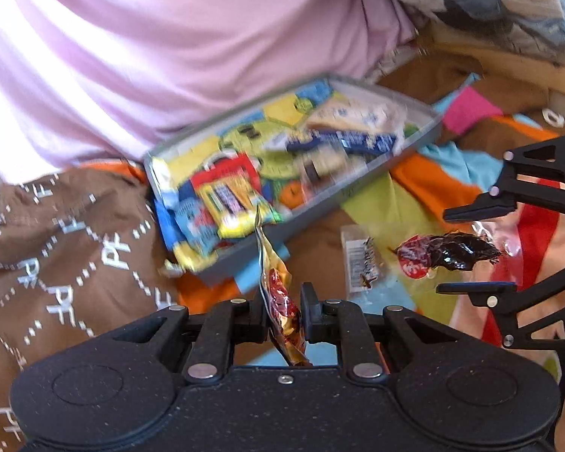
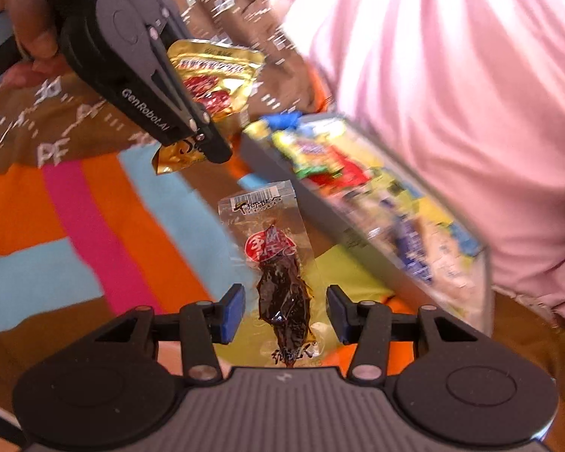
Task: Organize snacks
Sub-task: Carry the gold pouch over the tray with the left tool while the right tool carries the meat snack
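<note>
The left gripper (image 1: 285,314) is pinched on a gold snack packet (image 1: 282,301), gold foil with a red picture, crumpled and hanging edge-on between the pads; in the right wrist view it shows its broad printed face, held above the blanket's brown stretch. The right gripper (image 2: 285,312) is spread wide, fingers either side of a clear packet (image 2: 277,263) without gripping it. That packet is a long transparent sleeve with a barcode at its far end, a red label in the middle and a dark, glossy, wrinkled piece of food inside. It lies flat on the striped blanket (image 2: 75,203), just beside the long wall of the grey tray (image 1: 320,211).

The tray, near the pink-clad person at the blanket's far side, already holds a jumble of yellow, blue and red wrappers, so most of the sorting looks done. By my reading two packets are left: the gold one, already lifted, and the clear one, not yet grasped
</note>
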`<state>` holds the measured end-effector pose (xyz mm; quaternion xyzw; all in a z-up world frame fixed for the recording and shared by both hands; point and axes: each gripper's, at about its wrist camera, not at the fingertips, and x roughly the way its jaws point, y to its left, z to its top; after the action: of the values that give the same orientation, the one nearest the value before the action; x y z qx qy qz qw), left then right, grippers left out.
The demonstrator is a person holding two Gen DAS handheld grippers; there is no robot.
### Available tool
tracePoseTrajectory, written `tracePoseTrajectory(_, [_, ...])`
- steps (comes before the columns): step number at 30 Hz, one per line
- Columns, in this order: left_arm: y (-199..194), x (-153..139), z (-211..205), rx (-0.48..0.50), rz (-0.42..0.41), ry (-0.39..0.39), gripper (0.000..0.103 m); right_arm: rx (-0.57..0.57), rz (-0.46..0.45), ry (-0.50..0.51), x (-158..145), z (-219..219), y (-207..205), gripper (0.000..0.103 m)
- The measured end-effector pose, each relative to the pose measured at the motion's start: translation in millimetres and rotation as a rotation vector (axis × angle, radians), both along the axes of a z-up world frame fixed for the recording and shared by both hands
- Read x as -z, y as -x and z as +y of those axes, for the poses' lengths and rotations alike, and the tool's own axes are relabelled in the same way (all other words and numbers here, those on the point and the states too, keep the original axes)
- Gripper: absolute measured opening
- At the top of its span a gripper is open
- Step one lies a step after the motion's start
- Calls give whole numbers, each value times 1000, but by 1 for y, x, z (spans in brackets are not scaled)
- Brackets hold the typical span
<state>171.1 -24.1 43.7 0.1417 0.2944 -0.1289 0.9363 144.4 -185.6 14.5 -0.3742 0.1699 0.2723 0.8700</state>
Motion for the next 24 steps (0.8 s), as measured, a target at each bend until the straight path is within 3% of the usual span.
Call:
tracePoseTrajectory(8, [-28, -35, -3, -60, -103, 53, 18, 74, -70, -132, -32, -14, -20, 52])
tracePoseTrajectory(16, [-74, -56, -9, -152, -176, 107, 18, 218, -58, -252, -66, -21, -81, 52])
tracePoseTrajectory(20, [-94, -62, -17, -140, -186, 76, 18, 254, -46, -264, -71, -25, -105, 52])
tracePoseTrajectory(24, [-112, -63, -20, -154, -159, 95, 18, 266, -65, -266, -71, -27, -121, 52])
